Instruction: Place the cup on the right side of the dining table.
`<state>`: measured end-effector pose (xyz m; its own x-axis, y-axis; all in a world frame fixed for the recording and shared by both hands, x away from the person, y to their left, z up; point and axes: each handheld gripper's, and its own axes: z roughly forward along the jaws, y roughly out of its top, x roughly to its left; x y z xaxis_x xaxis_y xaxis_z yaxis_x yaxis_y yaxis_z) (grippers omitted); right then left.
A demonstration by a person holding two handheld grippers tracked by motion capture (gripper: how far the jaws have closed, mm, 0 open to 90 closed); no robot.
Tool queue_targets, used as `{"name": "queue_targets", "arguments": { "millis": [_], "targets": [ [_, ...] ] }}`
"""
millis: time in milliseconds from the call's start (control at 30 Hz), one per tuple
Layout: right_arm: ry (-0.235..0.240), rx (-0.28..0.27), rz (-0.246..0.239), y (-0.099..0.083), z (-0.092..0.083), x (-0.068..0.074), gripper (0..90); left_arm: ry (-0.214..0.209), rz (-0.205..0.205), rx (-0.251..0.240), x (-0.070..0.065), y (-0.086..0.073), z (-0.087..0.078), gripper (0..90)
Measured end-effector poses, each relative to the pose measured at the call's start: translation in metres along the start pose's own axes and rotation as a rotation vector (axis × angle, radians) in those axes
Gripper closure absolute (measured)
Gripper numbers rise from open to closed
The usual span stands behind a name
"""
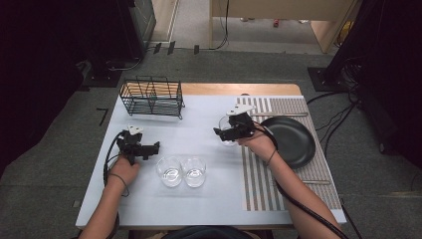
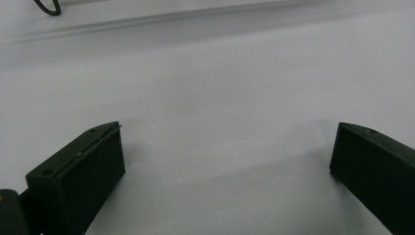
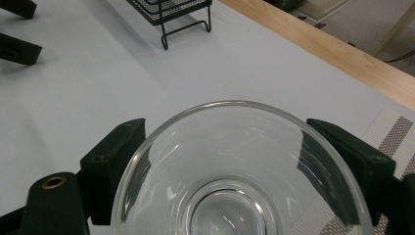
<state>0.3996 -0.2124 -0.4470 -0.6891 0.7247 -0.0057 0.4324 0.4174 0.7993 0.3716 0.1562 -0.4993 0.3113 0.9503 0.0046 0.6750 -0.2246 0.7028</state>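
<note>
My right gripper [image 1: 221, 131] is shut on a clear glass bowl [image 1: 228, 134] at the left edge of the striped placemat [image 1: 259, 179]. In the right gripper view its black jaws press on the outside of the glass bowl [image 3: 235, 161] from both sides, and I look down into it. Whether the bowl touches the table I cannot tell. Two more glass bowls [image 1: 169, 171] [image 1: 194, 172] stand side by side near the table's front middle. My left gripper [image 1: 156, 146] lies low over the white table just left of them, open, and between the jaws of the left gripper [image 2: 230, 132] is only bare tabletop.
A black wire rack [image 1: 152, 97] stands at the back left of the white table [image 1: 199, 124]. A black plate [image 1: 291, 141] lies on the placemat at the right. A wooden edge [image 3: 342, 54] runs along the far side.
</note>
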Motion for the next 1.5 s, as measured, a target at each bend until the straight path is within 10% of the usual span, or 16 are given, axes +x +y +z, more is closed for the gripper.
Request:
{"name": "queue_targets", "arguments": {
  "millis": [1500],
  "targets": [
    [-0.126, -0.021, 0.125, -0.004, 0.0, -0.03, 18.4, 0.004, -0.001, -0.002, 0.0, 0.0, 0.0, 0.0]
  ]
}}
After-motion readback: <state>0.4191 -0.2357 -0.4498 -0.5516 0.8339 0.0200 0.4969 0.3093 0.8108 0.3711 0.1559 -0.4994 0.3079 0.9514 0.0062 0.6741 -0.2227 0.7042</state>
